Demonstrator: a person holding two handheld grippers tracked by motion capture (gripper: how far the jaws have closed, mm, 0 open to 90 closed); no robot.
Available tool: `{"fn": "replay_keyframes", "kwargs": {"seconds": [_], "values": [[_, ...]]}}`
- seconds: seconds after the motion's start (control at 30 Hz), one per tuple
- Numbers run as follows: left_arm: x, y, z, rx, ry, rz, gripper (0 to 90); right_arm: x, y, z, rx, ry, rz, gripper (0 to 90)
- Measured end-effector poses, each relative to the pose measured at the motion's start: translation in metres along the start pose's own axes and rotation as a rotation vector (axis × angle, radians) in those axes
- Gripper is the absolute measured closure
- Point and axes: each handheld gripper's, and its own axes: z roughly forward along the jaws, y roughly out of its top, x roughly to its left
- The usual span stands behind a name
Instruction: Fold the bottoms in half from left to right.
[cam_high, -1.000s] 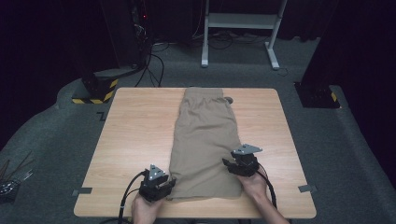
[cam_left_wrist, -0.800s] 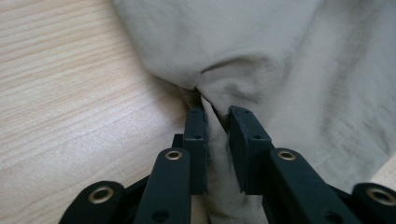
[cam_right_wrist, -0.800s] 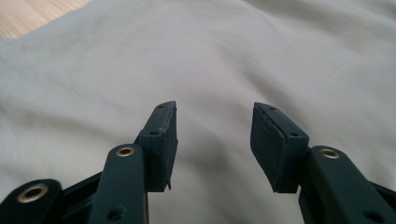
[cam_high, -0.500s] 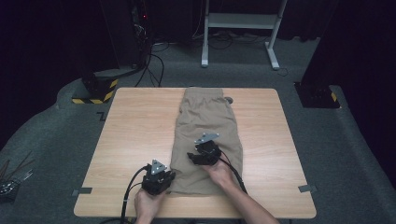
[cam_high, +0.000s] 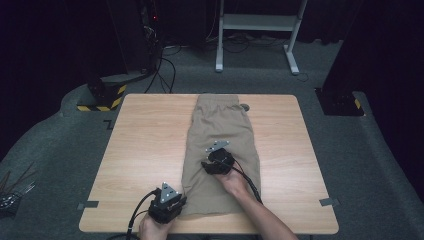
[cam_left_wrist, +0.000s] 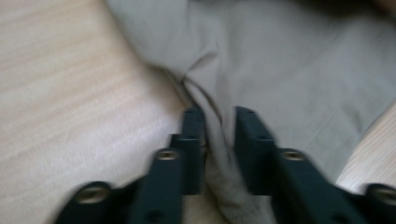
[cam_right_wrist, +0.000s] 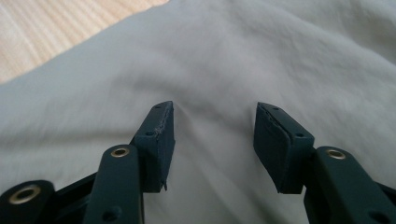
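So the khaki shorts (cam_high: 220, 150) are laid out flat down the middle of the desk (cam_high: 145, 145), waistband up at the far edge and the leg hems down by the near edge. The left claw (cam_high: 176, 196) is at the near left corner of the fabric, right by the near edge of the desk. In the left gripper view (cam_left_wrist: 219, 135) there's a ridge of the hem bunched up between its jaws; they've just been opening a bit, and there's a sliver of space on either side of the fold, so it sits between them rather than pinched. The right claw (cam_high: 214, 159) is out over the middle of the shorts, resting on the cloth. In the right gripper view (cam_right_wrist: 214, 135) its jaws are spread well apart, with smooth fabric beneath and nothing gripped. Grey floor all around, with a white frame stand (cam_high: 260, 22) past the far edge.
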Motion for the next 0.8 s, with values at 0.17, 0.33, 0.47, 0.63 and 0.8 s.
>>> {"fn": "replay_keyframes", "kwargs": {"seconds": [0.17, 0.33, 0.47, 0.63, 0.8], "values": [[0.004, 0.023, 0.003, -0.053, 0.012, 0.025, 46.5, -0.004, -0.021, -0.041, -0.062, -0.015, 0.036, 46.7], [0.01, 0.051, 0.032, -0.057, -0.02, 0.062, 41.7, -0.015, -0.064, -0.083, -0.075, -0.072, 0.054, 46.5], [0.009, 0.061, 0.063, 0.007, -0.011, 0.11, 41.2, -0.026, -0.095, -0.099, -0.071, -0.082, 0.085, 46.4], [0.008, 0.054, 0.072, 0.051, 0.008, 0.135, 41.3, -0.028, -0.123, -0.102, -0.068, -0.092, 0.087, 46.2], [0.005, 0.043, 0.065, 0.03, 0.006, 0.141, 41.7, -0.022, -0.134, -0.109, -0.094, -0.098, 0.072, 46.2]]}}
